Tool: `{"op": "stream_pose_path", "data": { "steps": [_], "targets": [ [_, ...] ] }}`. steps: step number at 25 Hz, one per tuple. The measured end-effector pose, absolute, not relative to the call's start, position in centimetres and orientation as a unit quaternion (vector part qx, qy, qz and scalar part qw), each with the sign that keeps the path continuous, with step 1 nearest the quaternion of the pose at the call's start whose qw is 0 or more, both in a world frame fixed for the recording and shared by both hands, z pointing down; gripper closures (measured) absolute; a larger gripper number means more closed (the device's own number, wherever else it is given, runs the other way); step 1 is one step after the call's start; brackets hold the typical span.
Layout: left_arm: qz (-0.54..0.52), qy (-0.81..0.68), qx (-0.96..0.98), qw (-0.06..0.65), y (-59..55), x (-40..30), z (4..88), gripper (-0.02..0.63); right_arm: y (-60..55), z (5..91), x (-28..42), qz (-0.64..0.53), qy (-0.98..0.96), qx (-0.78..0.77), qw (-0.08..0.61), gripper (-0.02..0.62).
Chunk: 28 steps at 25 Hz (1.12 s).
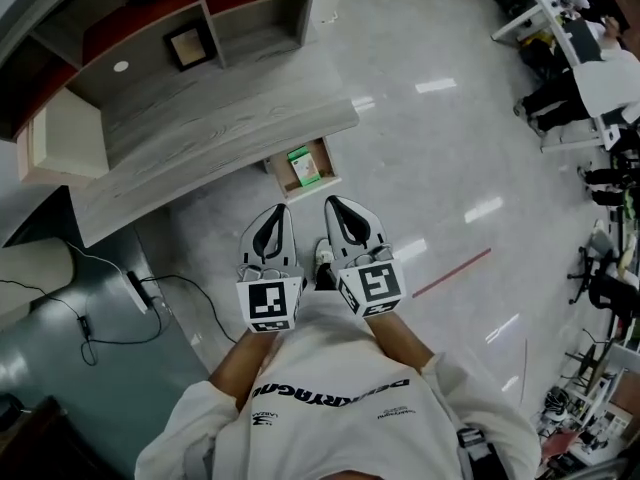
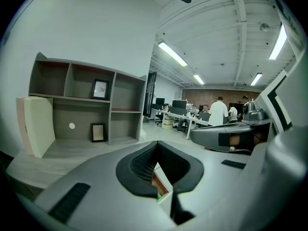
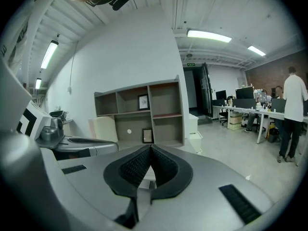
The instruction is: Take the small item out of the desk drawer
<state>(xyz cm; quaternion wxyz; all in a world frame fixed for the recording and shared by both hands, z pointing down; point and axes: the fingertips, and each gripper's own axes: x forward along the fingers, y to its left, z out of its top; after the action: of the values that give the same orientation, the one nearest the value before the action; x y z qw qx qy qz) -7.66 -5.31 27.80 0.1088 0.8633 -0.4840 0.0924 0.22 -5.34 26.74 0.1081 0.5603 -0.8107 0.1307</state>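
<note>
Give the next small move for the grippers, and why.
Probably: open the jaws of the right gripper and ease it forward and down toward the open drawer. Both it and the left gripper are shut, empty and short of the drawer, and the small green item lies uncovered inside, just ahead of their tips.

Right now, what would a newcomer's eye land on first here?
The left gripper and right gripper are side by side at the middle of the head view, both shut and empty. Just ahead of them an open drawer sticks out from under the grey desk, with a small green item lying in it. At the back of the desk stands a shelf unit with framed pictures.
</note>
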Motion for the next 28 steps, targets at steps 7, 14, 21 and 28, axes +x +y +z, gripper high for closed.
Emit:
{"op": "stream_pose_path", "data": {
  "steps": [7,14,21,28],
  "targets": [
    [0.103,-0.493,0.853,0.135,-7.5,-6.5,31.3,0.591,-7.4,30.3,1.4,0.154,-0.81,0.548,0.139,0.563],
    [0.121,-0.511,0.835,0.163,-8.2,-5.8,35.8,0.591,-9.0,33.9,2.2,0.175,-0.811,0.538,0.149,0.563],
    [0.133,-0.528,0.82,0.178,-8.2,-5.9,39.3,0.591,-9.8,38.6,2.7,0.192,-0.814,0.525,0.162,0.563],
    [0.152,-0.534,0.811,0.184,-7.5,-6.0,43.3,0.591,-9.8,43.5,3.3,0.221,-0.805,0.52,0.181,0.563]
  ]
}}
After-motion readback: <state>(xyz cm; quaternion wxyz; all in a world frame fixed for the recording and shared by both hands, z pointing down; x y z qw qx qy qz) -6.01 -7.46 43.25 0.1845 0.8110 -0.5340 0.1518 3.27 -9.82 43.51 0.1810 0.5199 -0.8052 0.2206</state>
